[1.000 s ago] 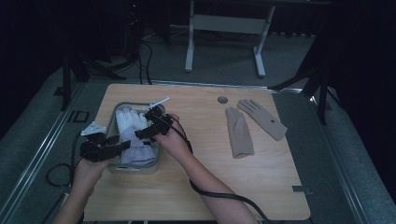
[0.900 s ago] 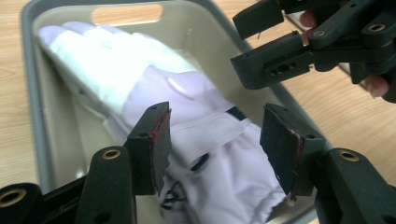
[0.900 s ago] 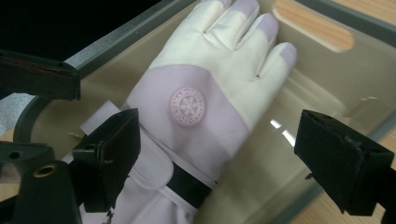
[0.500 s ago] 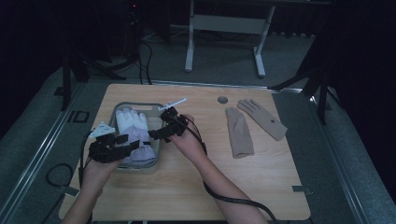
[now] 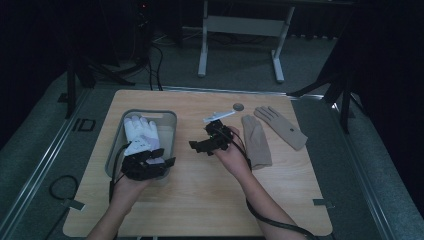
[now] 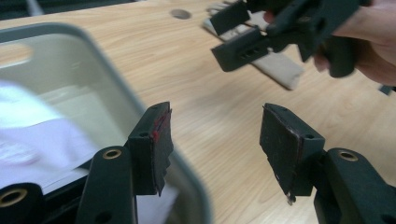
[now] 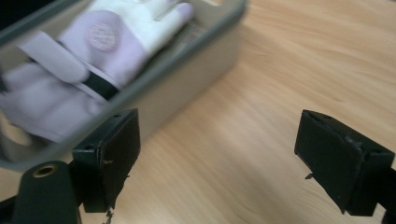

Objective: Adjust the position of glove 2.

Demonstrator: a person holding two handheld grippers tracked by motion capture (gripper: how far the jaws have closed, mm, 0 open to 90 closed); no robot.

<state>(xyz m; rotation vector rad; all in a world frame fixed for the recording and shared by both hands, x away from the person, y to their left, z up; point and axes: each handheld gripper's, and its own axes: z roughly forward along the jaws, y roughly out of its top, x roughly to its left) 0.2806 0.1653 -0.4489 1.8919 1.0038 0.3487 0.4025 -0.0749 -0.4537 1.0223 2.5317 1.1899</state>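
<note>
Wooden table (image 5: 210, 200): white gloves (image 5: 141, 137) in bin (image 5: 167, 131), beside left hand-held gripper (image 5: 150, 167)

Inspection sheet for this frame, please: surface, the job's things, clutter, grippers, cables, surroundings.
Surface: wooden table, bare at the near edge.
Job's things: white gloves lying in the grey bin at the left; two beige gloves flat on the table at the right, one angled beside the other.
Clutter: small round grey disc near the far edge.
Grippers: left gripper open, nothing between the jaws, at the bin's near corner; right gripper open and empty, over the table between bin and beige gloves.
Cables: black cable trailing along the right forearm.
Surroundings: dark room, grey frame legs beyond the table.
</note>
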